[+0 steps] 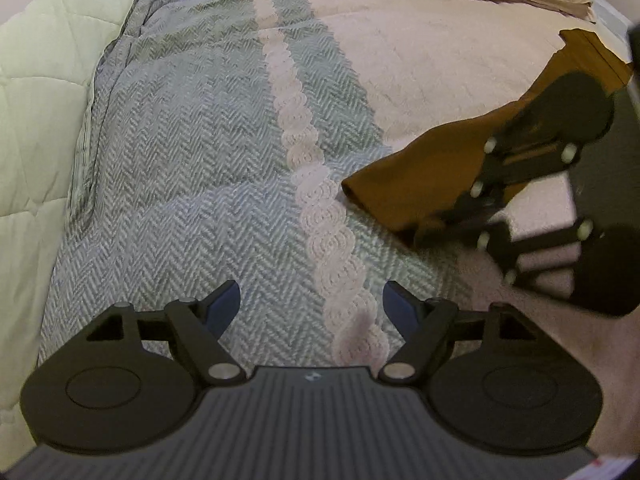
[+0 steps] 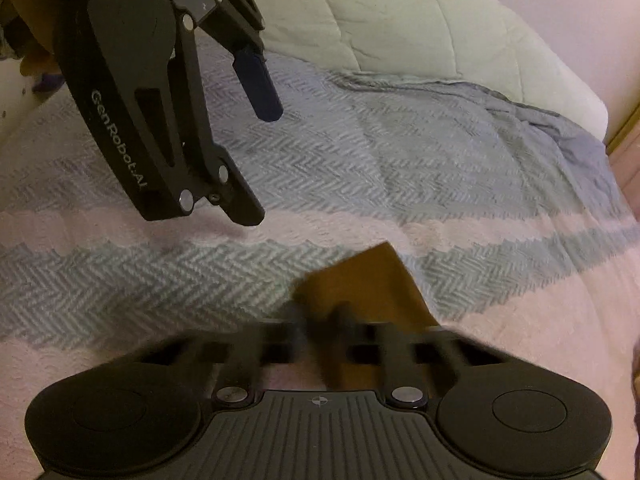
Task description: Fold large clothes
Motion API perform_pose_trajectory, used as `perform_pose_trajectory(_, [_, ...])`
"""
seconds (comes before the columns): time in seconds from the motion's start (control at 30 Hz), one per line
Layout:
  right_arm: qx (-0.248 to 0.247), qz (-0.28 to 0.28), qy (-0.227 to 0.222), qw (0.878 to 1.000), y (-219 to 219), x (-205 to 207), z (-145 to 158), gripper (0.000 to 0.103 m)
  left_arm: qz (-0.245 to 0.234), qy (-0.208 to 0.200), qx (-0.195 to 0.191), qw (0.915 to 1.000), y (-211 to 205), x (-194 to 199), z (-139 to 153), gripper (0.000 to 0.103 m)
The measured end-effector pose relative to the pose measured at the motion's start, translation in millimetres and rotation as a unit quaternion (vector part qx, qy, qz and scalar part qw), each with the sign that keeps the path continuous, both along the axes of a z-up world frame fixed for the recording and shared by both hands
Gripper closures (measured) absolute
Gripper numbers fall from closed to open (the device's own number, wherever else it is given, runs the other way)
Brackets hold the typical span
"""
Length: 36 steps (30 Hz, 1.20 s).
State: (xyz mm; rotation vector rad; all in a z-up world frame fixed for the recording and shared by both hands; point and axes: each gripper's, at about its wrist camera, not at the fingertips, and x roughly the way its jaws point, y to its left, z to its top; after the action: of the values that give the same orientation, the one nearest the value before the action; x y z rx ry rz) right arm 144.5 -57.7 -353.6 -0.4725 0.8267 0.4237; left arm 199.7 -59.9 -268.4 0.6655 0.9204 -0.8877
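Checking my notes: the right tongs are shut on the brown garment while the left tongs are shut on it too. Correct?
Not quite. The right tongs are shut on the brown garment, but the left tongs stand open over the bedspread, holding nothing, as the left wrist view shows.

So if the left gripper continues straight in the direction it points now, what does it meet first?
Most likely the bedspread: the left gripper points down at the grey herringbone part, beside the pale band, with open jaws and nothing between them. The brown garment lies off to the side.
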Motion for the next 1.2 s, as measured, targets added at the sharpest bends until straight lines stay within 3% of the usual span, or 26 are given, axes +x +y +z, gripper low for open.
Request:
perform_pose_trajectory(0.1, [0.051,-0.059,-0.019,0.997,-31.2,-9.8,36.4,0.102,-0.015,-0.002,-0.010,0.9998,-6.1,-4.4,11.2,0.026])
perform_pose_trajectory(0.23, [0.135,-0.176,-0.031,0.975,-94.6,-30.8,90.6,0.102,-0.062,0.002,-0.047,0.9969,-37.9,-14.3,33.0,0.025])
perform_pose_trajectory(0.37, [0.175,-0.252,-0.042,0.951,-149.6,-58.5,126.2,0.102,-0.157,0.001,-0.097,0.9828,-86.5,-30.4,54.0,0.025])
perform_pose_trajectory(0.43, [0.179,-0.272,-0.044,0.944,-166.2,-69.6,134.7,0.102,-0.217,-0.002,-0.121,0.9687,-111.3,-42.2,66.3,0.027])
perform_pose_trajectory(0.53, [0.180,-0.294,-0.047,0.938,-182.9,-83.7,139.9,0.102,-0.309,-0.009,-0.146,0.9398,-139.8,-64.3,84.1,0.033])
perform_pose_trajectory(0.57, [0.185,-0.301,-0.049,0.934,-188.4,-88.0,141.4,0.102,-0.338,-0.008,-0.150,0.9291,-148.1,-71.4,89.2,0.048])
perform_pose_trajectory(0.6, [0.187,-0.326,-0.054,0.925,-191.0,-90.9,142.9,0.102,-0.360,-0.006,-0.146,0.9214,-155.5,-76.1,93.2,0.072])
perform_pose_trajectory(0.67, [0.202,-0.346,-0.058,0.915,-198.8,-100.8,146.1,0.102,-0.386,-0.015,-0.132,0.9129,-166.4,-85.1,99.2,0.091])
perform_pose_trajectory(0.7, [0.209,-0.354,-0.060,0.909,-202.5,-107.6,149.3,0.102,-0.394,-0.020,-0.127,0.9099,-170.6,-88.0,103.0,0.095])
perform_pose_trajectory(0.87, [0.246,-0.399,-0.096,0.878,-223.8,-153.4,176.7,0.102,-0.424,-0.033,-0.123,0.8967,-208.0,-105.8,140.7,0.099])
perform_pose_trajectory(0.93, [0.258,-0.412,-0.123,0.865,-238.5,-167.1,188.5,0.102,-0.443,-0.050,-0.127,0.8860,-235.3,-119.1,163.5,0.099])
perform_pose_trajectory(1.07, [0.291,-0.452,-0.187,0.822,-296.7,-209.5,216.7,0.102,-0.483,-0.090,-0.131,0.8609,-317.0,-160.1,207.3,0.099])
perform_pose_trajectory(1.2, [0.314,-0.493,-0.243,0.774,-381.4,-272.8,240.9,0.102,-0.520,-0.119,-0.137,0.8347,-412.4,-220.3,241.5,0.099])
